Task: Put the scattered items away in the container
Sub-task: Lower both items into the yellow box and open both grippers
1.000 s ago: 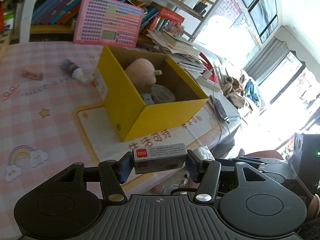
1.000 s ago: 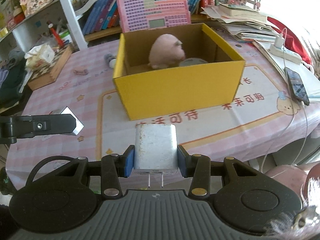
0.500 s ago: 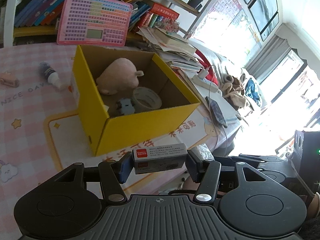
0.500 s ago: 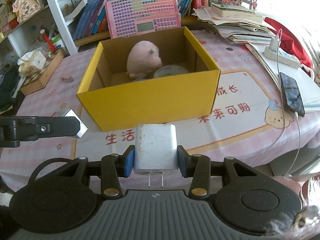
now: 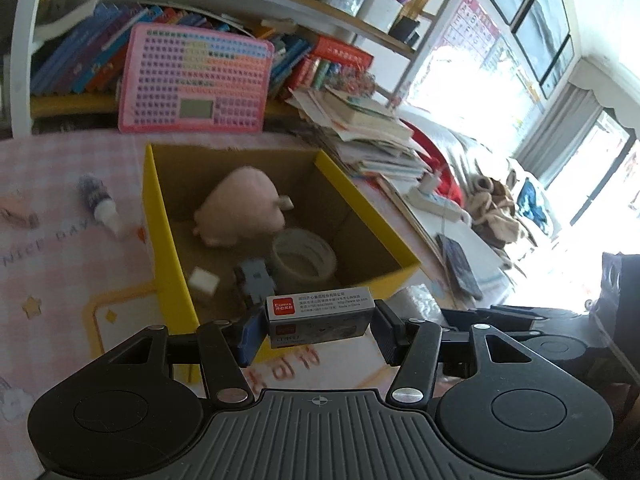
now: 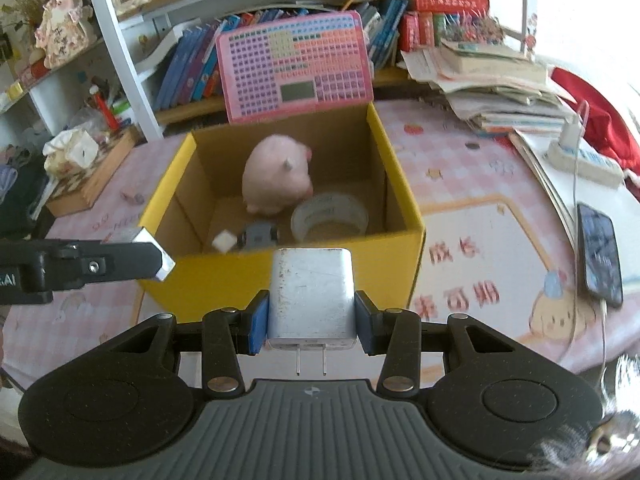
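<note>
Two handheld grippers approach an open yellow box (image 6: 280,276) on a pink checked tablecloth (image 6: 460,168). Left gripper (image 5: 318,326) pinches a small grey staple box (image 5: 320,314) w/ red label; right gripper (image 6: 311,320) pinches a white charger plug (image 6: 311,294), prongs toward camera. Both items sit just short of the box's near wall. Inside: pink plush pig (image 6: 276,178), tape roll (image 6: 330,218), small toy car (image 6: 260,236), white cube (image 6: 225,240). To do this well, carry each item past the near wall & over a bare patch of floor, e.g. near right corner, before releasing, one at a time.
</note>
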Motion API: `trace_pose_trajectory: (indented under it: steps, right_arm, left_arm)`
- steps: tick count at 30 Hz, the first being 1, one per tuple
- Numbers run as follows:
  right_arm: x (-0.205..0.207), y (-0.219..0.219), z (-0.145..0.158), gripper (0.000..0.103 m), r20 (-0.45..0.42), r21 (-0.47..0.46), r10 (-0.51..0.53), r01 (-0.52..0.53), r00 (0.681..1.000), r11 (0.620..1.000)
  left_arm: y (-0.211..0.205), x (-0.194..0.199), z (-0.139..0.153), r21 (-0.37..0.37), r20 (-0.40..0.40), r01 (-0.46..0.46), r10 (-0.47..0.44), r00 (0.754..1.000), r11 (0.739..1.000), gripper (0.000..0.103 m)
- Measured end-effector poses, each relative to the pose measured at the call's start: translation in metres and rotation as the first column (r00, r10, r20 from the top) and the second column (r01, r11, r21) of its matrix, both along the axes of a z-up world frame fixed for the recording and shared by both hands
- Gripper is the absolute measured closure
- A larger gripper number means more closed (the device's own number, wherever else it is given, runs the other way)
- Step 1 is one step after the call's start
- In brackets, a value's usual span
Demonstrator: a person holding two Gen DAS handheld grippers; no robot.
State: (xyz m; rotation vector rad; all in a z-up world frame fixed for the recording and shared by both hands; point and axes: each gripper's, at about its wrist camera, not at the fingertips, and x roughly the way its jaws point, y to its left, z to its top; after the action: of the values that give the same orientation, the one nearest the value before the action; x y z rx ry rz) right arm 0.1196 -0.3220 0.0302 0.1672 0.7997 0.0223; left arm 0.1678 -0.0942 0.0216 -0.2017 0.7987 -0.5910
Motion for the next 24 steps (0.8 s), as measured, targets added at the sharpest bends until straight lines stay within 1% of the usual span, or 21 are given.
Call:
trace_pose_trajectory:
  steps: [7,13,15,19,21,24]
  right_arm:
    - [0.039,-0.010,0.009,0.062,0.052,-0.009,0.061,-0.061,0.997,0.998]
    - [0.080,-0.011,0.001,0.062,0.039,-0.064,0.133,-0.130,0.990,0.989]
    - [0.094,-0.008,-0.004,0.062,0.022,-0.096,0.172,-0.169,0.985,0.981]
    - [0.124,0.001,-0.021,0.062,-0.039,-0.199,0.274,-0.276,0.961,0.940]
    - [0.137,0.004,-0.029,0.062,-0.074,-0.246,0.300,-0.309,0.951,0.919]
    - [0.153,0.008,-0.039,0.062,-0.132,-0.284,0.347,-0.370,0.929,0.885]
  left_arm:
    - [-0.009,0.022,0.004,0.038,0.040,-0.044,0.043,0.998,0.998,0.048]
    - [-0.015,0.050,0.002,0.071,0.060,-0.080,0.076,0.995,0.994,0.048]
    - [-0.020,0.062,0.001,0.100,0.076,-0.089,0.081,0.994,0.991,0.048]
    - [-0.031,0.087,-0.005,0.186,0.094,-0.081,0.064,0.994,0.979,0.048]
    - [-0.038,0.098,-0.010,0.229,0.099,-0.069,0.047,0.994,0.971,0.048]
    - [-0.043,0.114,-0.022,0.249,0.067,-0.053,0.037,0.997,0.967,0.048]
